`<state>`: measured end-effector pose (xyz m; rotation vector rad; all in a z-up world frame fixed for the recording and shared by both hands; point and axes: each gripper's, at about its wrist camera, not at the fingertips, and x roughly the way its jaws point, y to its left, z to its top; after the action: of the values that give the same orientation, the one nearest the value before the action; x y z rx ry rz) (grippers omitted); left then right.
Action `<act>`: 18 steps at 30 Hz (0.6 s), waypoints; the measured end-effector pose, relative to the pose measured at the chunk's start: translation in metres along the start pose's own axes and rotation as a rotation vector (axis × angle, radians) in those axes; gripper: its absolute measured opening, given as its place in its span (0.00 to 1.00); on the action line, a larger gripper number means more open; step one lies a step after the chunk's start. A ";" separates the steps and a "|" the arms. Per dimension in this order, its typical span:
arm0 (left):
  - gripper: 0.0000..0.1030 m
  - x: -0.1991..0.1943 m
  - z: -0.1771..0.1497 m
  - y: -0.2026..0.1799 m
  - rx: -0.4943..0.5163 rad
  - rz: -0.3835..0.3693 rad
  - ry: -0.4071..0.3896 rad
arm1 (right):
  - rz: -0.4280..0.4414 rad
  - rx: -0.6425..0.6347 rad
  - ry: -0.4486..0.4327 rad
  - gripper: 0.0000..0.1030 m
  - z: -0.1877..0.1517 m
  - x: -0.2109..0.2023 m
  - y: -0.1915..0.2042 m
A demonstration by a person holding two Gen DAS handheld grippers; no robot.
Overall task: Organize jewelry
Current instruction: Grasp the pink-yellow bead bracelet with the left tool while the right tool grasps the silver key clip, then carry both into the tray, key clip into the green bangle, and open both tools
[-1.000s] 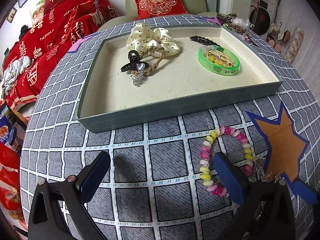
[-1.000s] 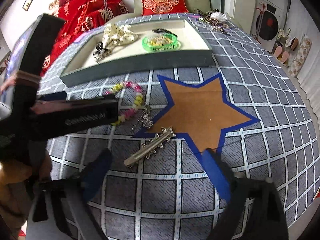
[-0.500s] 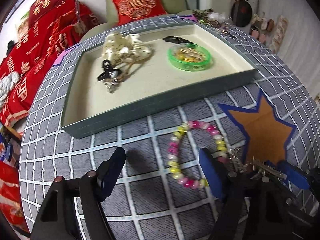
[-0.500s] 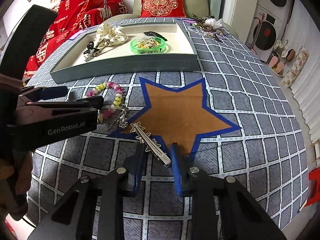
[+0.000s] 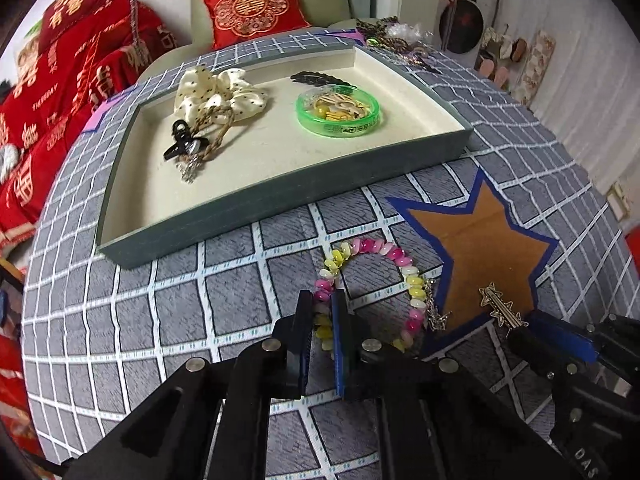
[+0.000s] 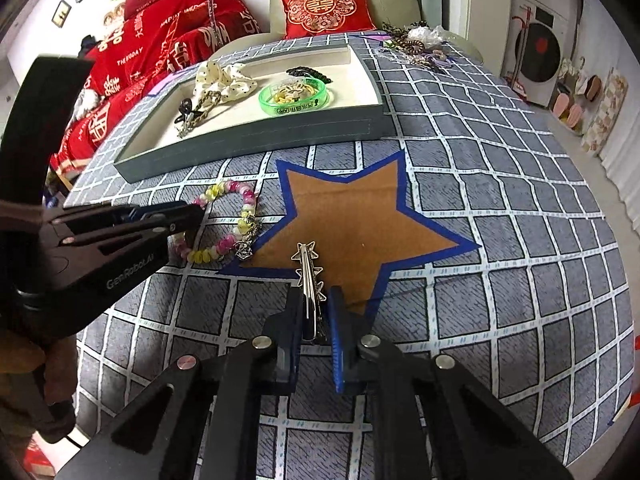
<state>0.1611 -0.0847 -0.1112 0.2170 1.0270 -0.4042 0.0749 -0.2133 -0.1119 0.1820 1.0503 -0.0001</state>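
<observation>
My left gripper [image 5: 322,300] is shut on the near left side of a pink, yellow and white bead bracelet [image 5: 402,261] that lies on the grey checked cloth; it also shows in the right wrist view [image 6: 230,216]. My right gripper [image 6: 314,300] is shut on a silver star hair clip [image 6: 307,268] at the near edge of the brown star patch [image 6: 352,216]; the clip also shows in the left wrist view [image 5: 500,307]. A small silver chain charm [image 6: 244,250] lies beside the bracelet.
A grey tray [image 5: 280,204] with a cream floor stands behind, holding a cream dotted scrunchie [image 5: 218,94], a black claw clip [image 5: 180,146], a green round dish [image 5: 338,114] of small pieces and a dark clip [image 5: 320,78]. More jewelry [image 6: 416,46] lies at the far table edge.
My left gripper went from wide open to shut on the bracelet's near side. My right gripper, which closed around the star hair clip half a second ago, now holds it pointing straight ahead.
</observation>
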 end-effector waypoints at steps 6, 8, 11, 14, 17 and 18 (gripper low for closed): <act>0.17 -0.015 -0.007 0.014 -0.065 -0.020 -0.025 | 0.032 0.035 -0.002 0.13 0.000 -0.007 -0.010; 0.17 -0.023 -0.009 0.017 -0.080 -0.024 -0.039 | 0.040 0.046 -0.003 0.13 0.000 -0.010 -0.013; 0.17 -0.032 -0.012 0.022 -0.096 -0.031 -0.059 | 0.046 0.056 -0.011 0.13 0.001 -0.015 -0.018; 0.17 -0.040 -0.011 0.027 -0.111 -0.036 -0.073 | 0.056 0.068 -0.017 0.13 0.003 -0.021 -0.021; 0.17 -0.050 -0.011 0.031 -0.126 -0.041 -0.090 | 0.059 0.072 -0.029 0.13 0.006 -0.026 -0.023; 0.17 -0.052 -0.011 0.032 -0.129 -0.039 -0.095 | 0.059 0.071 -0.033 0.13 0.007 -0.028 -0.024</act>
<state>0.1429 -0.0401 -0.0719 0.0616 0.9616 -0.3788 0.0645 -0.2401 -0.0877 0.2767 1.0125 0.0124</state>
